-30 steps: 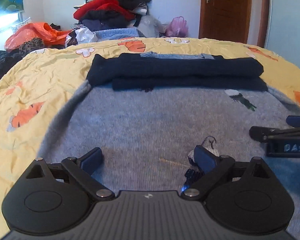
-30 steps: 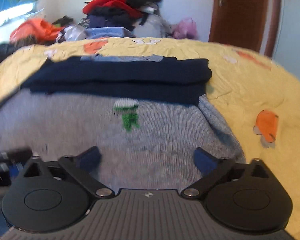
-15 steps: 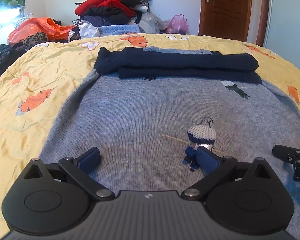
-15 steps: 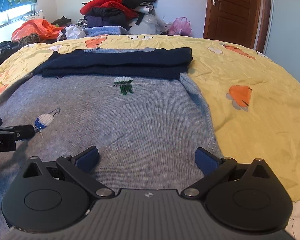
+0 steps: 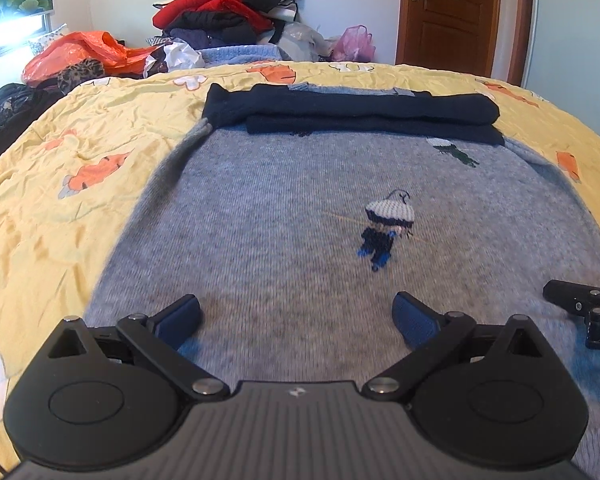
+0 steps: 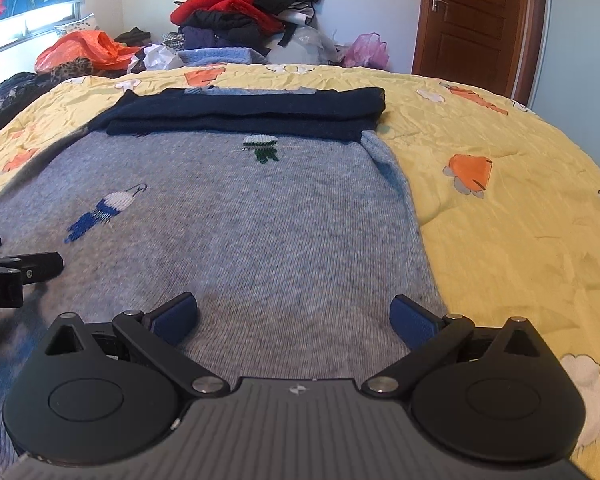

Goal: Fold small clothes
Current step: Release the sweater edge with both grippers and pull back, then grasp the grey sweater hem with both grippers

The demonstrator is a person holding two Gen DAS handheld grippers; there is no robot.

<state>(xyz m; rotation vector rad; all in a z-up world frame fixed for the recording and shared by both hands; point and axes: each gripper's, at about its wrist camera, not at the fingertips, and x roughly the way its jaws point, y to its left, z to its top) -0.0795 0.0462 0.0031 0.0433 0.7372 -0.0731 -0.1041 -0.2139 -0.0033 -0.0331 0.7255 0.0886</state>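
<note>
Grey knit sweater (image 5: 284, 216) lies flat across the yellow bedspread (image 5: 80, 152), filling the centre of both wrist views; its dark navy sleeves (image 5: 352, 114) are already folded across the top, in the upper middle of frame. Laid flat, likely so the hem can be lifted next. Left gripper (image 5: 296, 316) and right gripper (image 6: 294, 314) sit low at the near hem, jaws spread wide, holding nothing, probably staged side by side for a two-corner pinch. Clothes pile (image 6: 252, 8) at upper centre, well apart.

One grey sweater (image 5: 284, 240); two embroidered figures (image 5: 386, 228) (image 5: 454, 151); two tools (image 5: 296, 320) (image 6: 294, 320); one door (image 5: 452, 16).
</note>
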